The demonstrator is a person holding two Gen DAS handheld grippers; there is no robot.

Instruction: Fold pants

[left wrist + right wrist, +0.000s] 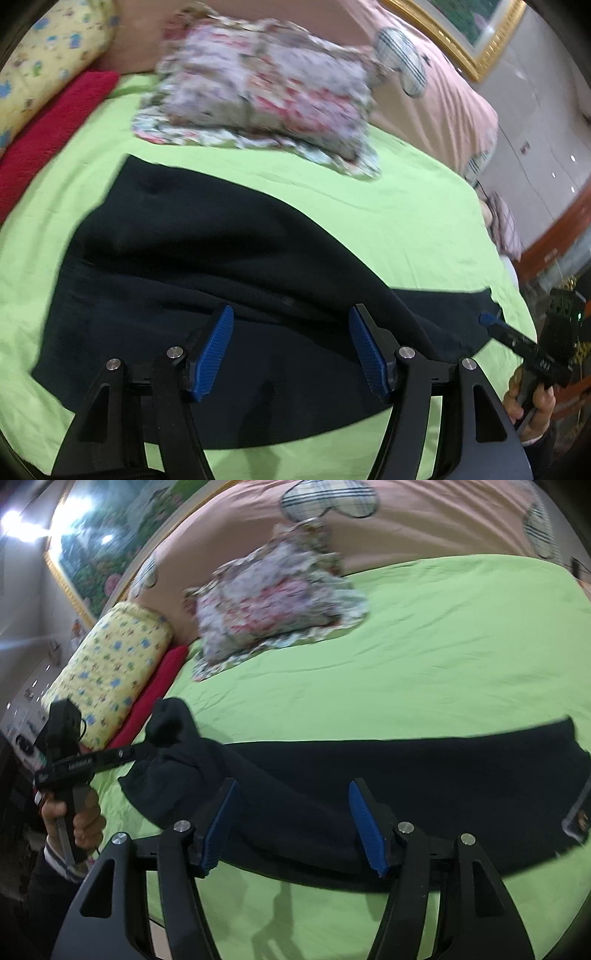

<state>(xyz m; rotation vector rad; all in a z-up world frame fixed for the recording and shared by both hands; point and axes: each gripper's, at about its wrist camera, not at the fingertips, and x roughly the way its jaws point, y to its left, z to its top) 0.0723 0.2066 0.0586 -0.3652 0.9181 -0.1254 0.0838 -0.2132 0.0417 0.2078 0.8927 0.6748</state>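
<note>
Left gripper: the black two-finger left gripper (291,350) with ribbed blue pads is angling downward over the dark cloth, its jaws standing apart with nothing pinched between them.
Right gripper: the black right gripper (291,827) with matching ribbed blue pads is tilting down toward the bed, its jaws likewise standing apart and gripping nothing.
Left hand: in the right wrist view, the person's left hand (79,821) is wrapping around the tool's handle at the bed's edge, a striped cuff showing at the wrist.
Right hand: in the left wrist view, the right hand (532,400) is clutching its handle at the frame's right side.
Pants: the dark navy soft-knit pants (221,266) are lying on the bed, stretched sideways, with one end rumpled into a raised fold and the other lying flat.
Bed sheet: the lime-green cotton sheet (424,646) is lying lightly creased beneath the pants.
Floral bundle: a blurred floral-print fabric bundle with frilled edges (266,92) is sitting farther up the bed, apart from the pants.
Bolster: a pale yellow printed cylindrical bolster (110,661) is resting beside a red textured towel (48,133).
</note>
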